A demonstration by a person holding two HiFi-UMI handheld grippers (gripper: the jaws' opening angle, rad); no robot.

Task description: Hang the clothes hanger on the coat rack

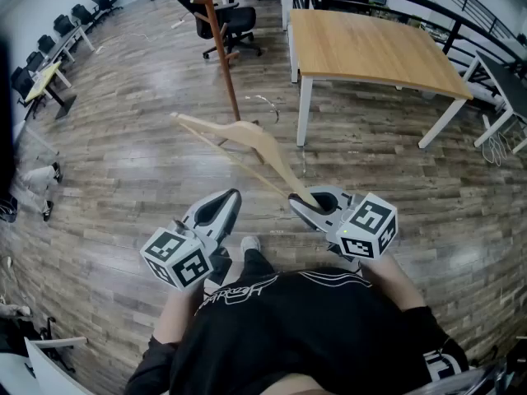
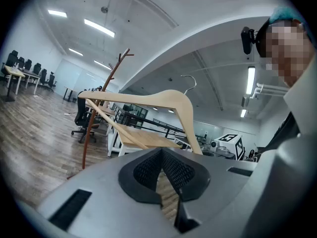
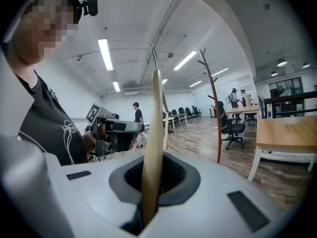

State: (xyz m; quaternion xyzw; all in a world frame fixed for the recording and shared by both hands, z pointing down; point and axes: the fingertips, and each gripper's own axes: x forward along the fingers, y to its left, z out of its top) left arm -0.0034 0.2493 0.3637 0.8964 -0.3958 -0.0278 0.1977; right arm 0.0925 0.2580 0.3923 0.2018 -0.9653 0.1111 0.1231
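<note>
Right claw [image 1: 303, 202] is clenched on one end of the wooden clothes hanger [image 1: 251, 136], which is held aloft well apart from the coat rack [image 1: 221, 48], while the left claw [image 1: 230, 197] is closed empty, so hanging is judged undone

Pale-wood clothes hanger [image 1: 257, 139]; reddish-brown coat rack [image 1: 221, 46]; grey-brown plank floor [image 1: 123, 167]; table [image 1: 370, 44] light wood, white legs.

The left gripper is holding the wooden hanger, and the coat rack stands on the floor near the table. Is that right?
No, it's the right gripper that holds the wooden hanger; the right gripper view shows its jaws shut on it. The coat rack does stand on the floor near the table.
</note>
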